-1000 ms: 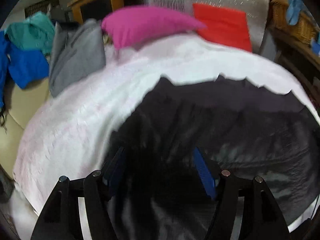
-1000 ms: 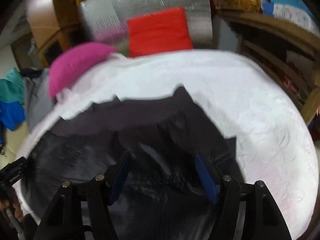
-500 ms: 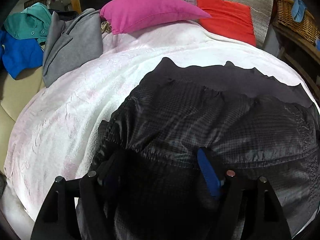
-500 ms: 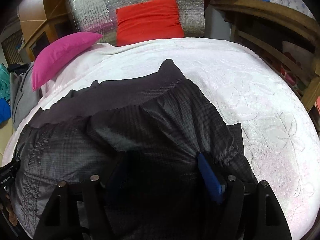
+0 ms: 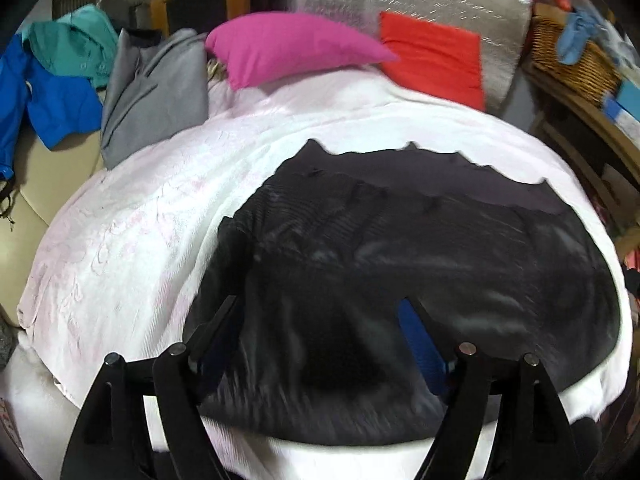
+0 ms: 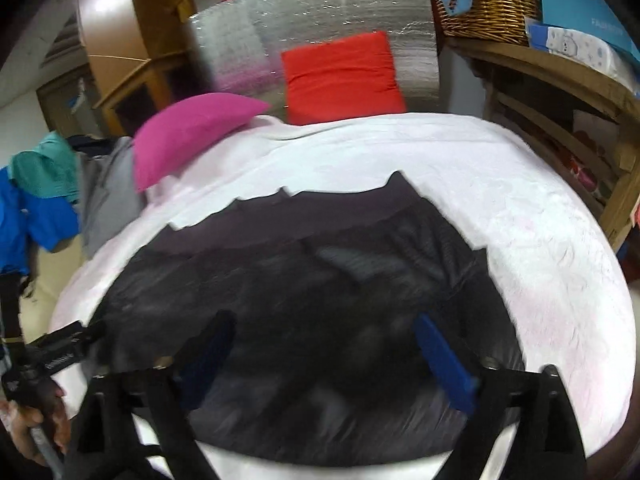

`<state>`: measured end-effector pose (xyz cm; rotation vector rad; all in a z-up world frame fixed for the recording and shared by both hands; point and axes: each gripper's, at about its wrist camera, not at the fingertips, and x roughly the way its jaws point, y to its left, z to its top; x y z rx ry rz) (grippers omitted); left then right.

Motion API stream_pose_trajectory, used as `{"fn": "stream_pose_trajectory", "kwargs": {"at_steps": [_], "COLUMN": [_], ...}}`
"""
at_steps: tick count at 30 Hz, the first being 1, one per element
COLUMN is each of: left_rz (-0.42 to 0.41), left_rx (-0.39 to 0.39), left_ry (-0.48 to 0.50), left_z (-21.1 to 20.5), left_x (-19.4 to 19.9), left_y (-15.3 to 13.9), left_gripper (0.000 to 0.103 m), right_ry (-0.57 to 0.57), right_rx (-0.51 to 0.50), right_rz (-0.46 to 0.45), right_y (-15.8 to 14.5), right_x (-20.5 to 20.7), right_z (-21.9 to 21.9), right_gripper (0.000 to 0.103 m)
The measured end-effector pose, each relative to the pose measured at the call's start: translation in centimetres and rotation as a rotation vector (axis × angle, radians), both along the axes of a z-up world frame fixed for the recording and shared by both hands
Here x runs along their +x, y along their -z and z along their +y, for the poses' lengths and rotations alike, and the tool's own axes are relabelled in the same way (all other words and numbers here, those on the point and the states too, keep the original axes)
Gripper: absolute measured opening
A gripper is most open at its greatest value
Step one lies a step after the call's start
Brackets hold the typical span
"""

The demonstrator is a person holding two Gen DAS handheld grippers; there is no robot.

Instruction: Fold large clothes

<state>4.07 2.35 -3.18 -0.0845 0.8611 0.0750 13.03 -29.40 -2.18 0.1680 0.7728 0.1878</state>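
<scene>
Right now both the left gripper point(image 5: 320, 324) and right gripper point(image 6: 324, 340) hang spread apart, empty, black jacket point(image 5: 420, 240) lying crosswise just beneath and ahead of them.

White bedspread point(image 5: 132, 240) as landmark. At its far edge: pink pillow point(image 5: 288, 46), with a red cushion point(image 5: 434, 62) to its right leaning on a silver foil panel point(image 5: 420, 4). Off its left side: grey garment point(image 5: 156, 88), then teal point(image 5: 68, 46) and blue clothes point(image 5: 52, 104). Wicker basket point(image 6: 486, 4) on wooden shelf, right of bedspread.
</scene>
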Motion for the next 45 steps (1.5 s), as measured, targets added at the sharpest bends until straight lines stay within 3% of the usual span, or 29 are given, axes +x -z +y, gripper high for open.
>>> {"fn": "stream_pose_trajectory", "kwargs": {"at_steps": [9, 18, 45], "left_rz": [-0.076, -0.123, -0.146], "left_rx": [0.047, 0.082, 0.044], "left_ry": [0.053, 0.027, 0.087], "left_z": [-2.6, -3.5, -4.7], "left_x": [-6.0, -10.0, -11.0], "left_y": [-2.1, -3.2, -3.6], "left_gripper": [0.081, 0.081, 0.086], "right_ry": [0.003, -0.024, -0.021], "right_rx": [0.004, -0.027, -0.069], "right_rz": [0.034, -0.018, -0.023], "right_y": [2.1, 1.6, 1.2], "right_x": [-7.6, -12.0, -12.0], "right_z": [2.5, 4.7, 5.2], "right_gripper": [0.103, 0.103, 0.103]}}
